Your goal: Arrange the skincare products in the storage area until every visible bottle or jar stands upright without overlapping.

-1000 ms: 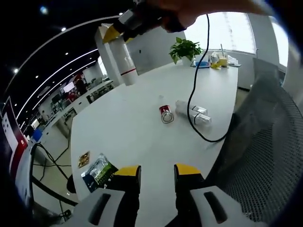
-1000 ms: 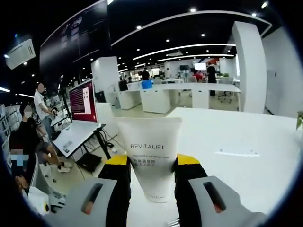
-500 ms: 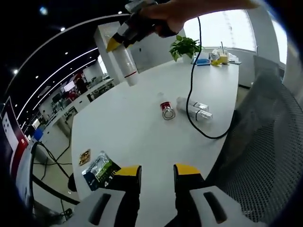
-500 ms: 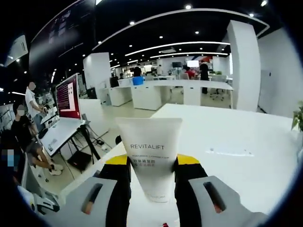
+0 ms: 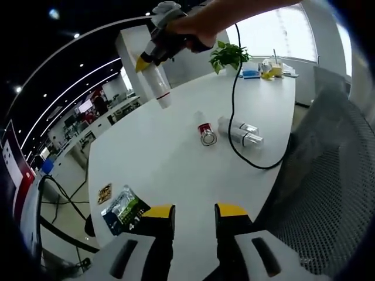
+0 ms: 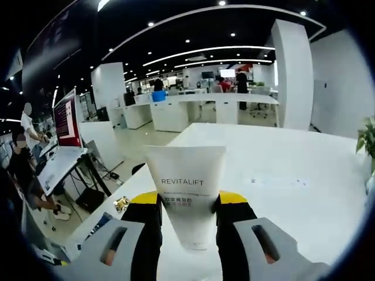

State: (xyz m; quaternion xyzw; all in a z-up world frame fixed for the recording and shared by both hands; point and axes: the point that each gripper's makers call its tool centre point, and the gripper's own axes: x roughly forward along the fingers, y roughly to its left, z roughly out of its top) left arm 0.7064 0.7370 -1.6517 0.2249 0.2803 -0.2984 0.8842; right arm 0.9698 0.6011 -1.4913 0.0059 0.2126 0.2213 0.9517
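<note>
Right gripper view: white REVITALIFT tube (image 6: 185, 190) between right tongs (image 6: 187, 202)

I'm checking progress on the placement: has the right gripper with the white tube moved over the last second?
Yes. In the left gripper view the right gripper holding the white tube has come down toward the table, nearer the toppled red-banded bottle.
</note>
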